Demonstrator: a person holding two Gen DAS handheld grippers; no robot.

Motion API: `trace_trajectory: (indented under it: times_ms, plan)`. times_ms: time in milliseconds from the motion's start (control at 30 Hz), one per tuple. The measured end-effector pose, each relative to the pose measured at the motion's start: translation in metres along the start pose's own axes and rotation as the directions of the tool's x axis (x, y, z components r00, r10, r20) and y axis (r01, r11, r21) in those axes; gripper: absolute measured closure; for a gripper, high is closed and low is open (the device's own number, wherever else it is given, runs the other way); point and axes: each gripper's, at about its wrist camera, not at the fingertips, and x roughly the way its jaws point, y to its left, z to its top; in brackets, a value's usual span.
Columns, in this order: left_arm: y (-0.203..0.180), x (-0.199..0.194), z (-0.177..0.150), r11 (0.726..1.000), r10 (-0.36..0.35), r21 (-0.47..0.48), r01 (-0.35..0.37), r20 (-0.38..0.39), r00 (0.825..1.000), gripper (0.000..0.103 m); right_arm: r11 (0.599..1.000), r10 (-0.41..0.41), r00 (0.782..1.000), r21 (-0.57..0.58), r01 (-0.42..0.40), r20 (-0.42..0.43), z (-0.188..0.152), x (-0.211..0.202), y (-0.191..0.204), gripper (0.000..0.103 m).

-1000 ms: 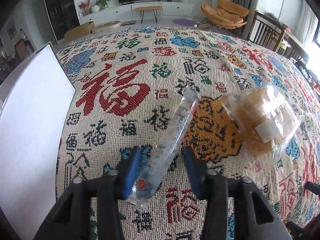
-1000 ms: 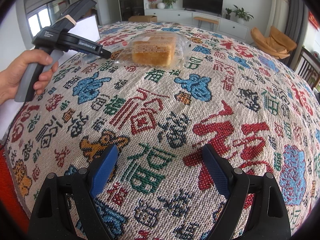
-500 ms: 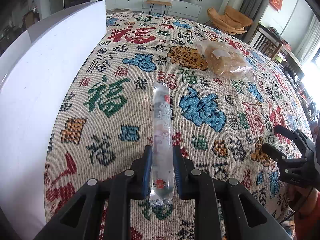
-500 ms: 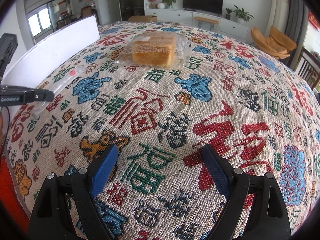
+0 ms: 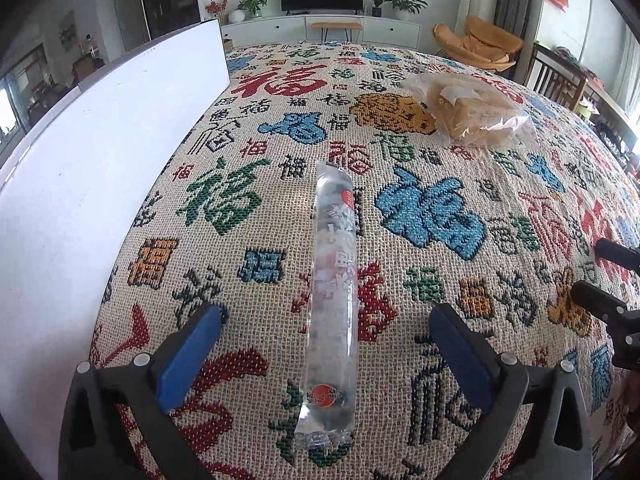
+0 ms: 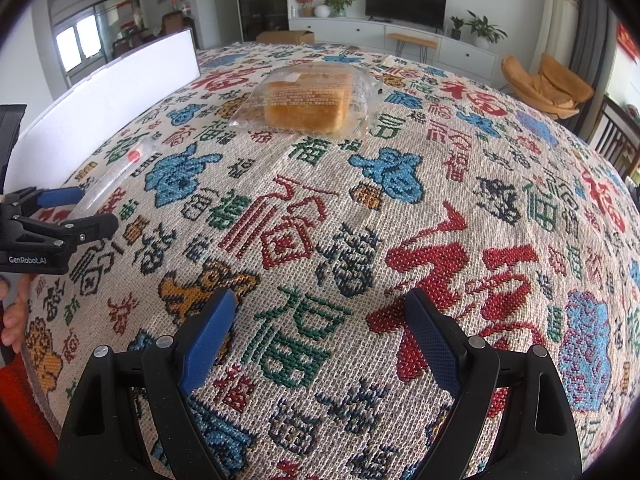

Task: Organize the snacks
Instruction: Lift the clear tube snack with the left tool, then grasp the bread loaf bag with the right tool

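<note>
A long clear snack stick (image 5: 332,300) with a red round mark lies flat on the patterned tablecloth (image 5: 432,216), pointing away from me. My left gripper (image 5: 326,356) straddles its near end; its jaws are opening and stand wide, the blue pads clear of the stick. In the right wrist view that stick (image 6: 116,172) lies beside the left gripper (image 6: 86,210) at the left edge. A bagged yellow cake (image 5: 472,110) (image 6: 308,100) rests farther back. My right gripper (image 6: 320,320) hangs open over bare cloth, nothing between its fingers.
A white board (image 5: 96,168) (image 6: 104,96) stands along the table's left side, close to the stick. The right gripper's black fingers (image 5: 608,280) show at the right edge of the left wrist view. A hand (image 6: 16,312) shows at the lower left. Chairs stand beyond the table's right side.
The left gripper carried the stick toward the white board, lined it up lengthwise, then opened wide and let it go onto the cloth. The right gripper stayed put.
</note>
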Motion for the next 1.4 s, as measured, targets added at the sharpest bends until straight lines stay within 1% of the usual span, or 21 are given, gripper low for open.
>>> trace_trajectory:
  times_ms: [567,633,667,700,767,833,900,1000,1067,1100,1167,1200,1233,1267,1300,1367,1400]
  plan:
    - [-0.001,-0.001,-0.001,1.0,-0.002,0.001,0.002,0.004,1.0,0.0,1.0,-0.002,1.0,-0.001,0.002,-0.001,0.0,0.0,0.0,0.014]
    - [0.0,-0.001,-0.001,1.0,-0.003,0.001,0.003,0.004,1.0,0.0,1.0,0.008,1.0,0.011,-0.008,0.001,0.001,-0.001,-0.002,0.014]
    - [-0.001,-0.001,-0.001,1.0,-0.003,0.001,0.003,0.004,1.0,0.0,0.999,0.025,1.0,0.039,-0.025,0.002,0.004,-0.002,-0.006,0.014]
    - [0.0,-0.001,-0.002,1.0,-0.004,0.001,0.004,0.005,1.0,0.0,0.996,0.043,0.999,0.079,-0.044,0.018,0.011,-0.005,-0.011,0.014]
    - [0.0,-0.002,-0.002,1.0,-0.005,0.001,0.005,0.005,1.0,0.0,0.989,0.046,0.995,0.138,-0.057,0.087,0.036,-0.014,-0.021,0.014]
    - [0.0,-0.002,-0.001,1.0,-0.005,0.001,0.005,0.005,1.0,0.0,0.987,0.024,0.991,0.154,-0.044,0.13,0.072,-0.016,-0.024,0.014]
    - [0.0,-0.002,-0.002,1.0,-0.005,0.0,0.005,0.005,1.0,0.0,0.987,0.01,0.989,0.159,-0.034,0.148,0.11,-0.007,-0.025,0.014]
    - [0.0,-0.002,-0.001,1.0,-0.008,0.0,0.008,0.006,1.0,0.0,0.984,-0.023,0.994,0.178,0.003,0.111,0.156,0.02,-0.021,0.014]
    - [0.0,-0.002,-0.001,1.0,-0.009,0.0,0.009,0.006,1.0,0.0,0.986,-0.025,0.996,0.169,0.01,0.088,0.173,0.036,-0.011,0.014]
    - [0.0,-0.002,-0.001,1.0,-0.008,0.0,0.008,0.006,1.0,0.0,0.989,-0.041,0.997,0.146,0.031,0.067,0.178,0.045,-0.003,0.014]
    - [0.0,-0.002,-0.002,1.0,-0.008,0.0,0.008,0.006,1.0,0.0,0.991,-0.1,0.995,0.085,0.102,-0.023,0.182,0.072,0.012,0.014]
    - [0.0,-0.002,-0.002,1.0,-0.008,0.0,0.008,0.006,1.0,0.0,0.991,-0.109,0.99,0.062,0.115,-0.09,0.179,0.089,0.017,0.013]
    - [0.0,-0.002,-0.002,1.0,-0.008,0.0,0.008,0.006,1.0,0.0,0.989,-0.132,0.979,0.041,0.139,-0.155,0.173,0.106,0.02,0.005]
    - [0.0,-0.002,-0.002,1.0,-0.008,0.0,0.008,0.006,1.0,0.0,0.986,-0.161,0.967,0.011,0.167,-0.197,0.167,0.119,0.022,0.002]
    - [0.0,-0.002,-0.001,1.0,-0.008,0.0,0.008,0.005,1.0,0.0,0.987,-0.15,0.973,0.025,0.156,-0.174,0.163,0.119,0.018,0.001]
    - [0.001,-0.002,-0.001,1.0,-0.014,0.0,0.014,0.007,1.0,0.001,0.986,-0.12,0.977,0.089,0.138,-0.178,0.16,0.114,0.004,0.005]
    - [0.001,-0.004,-0.001,1.0,-0.018,-0.002,0.018,0.01,1.0,0.002,0.986,-0.102,0.982,0.118,0.121,-0.156,0.158,0.106,-0.001,0.005]
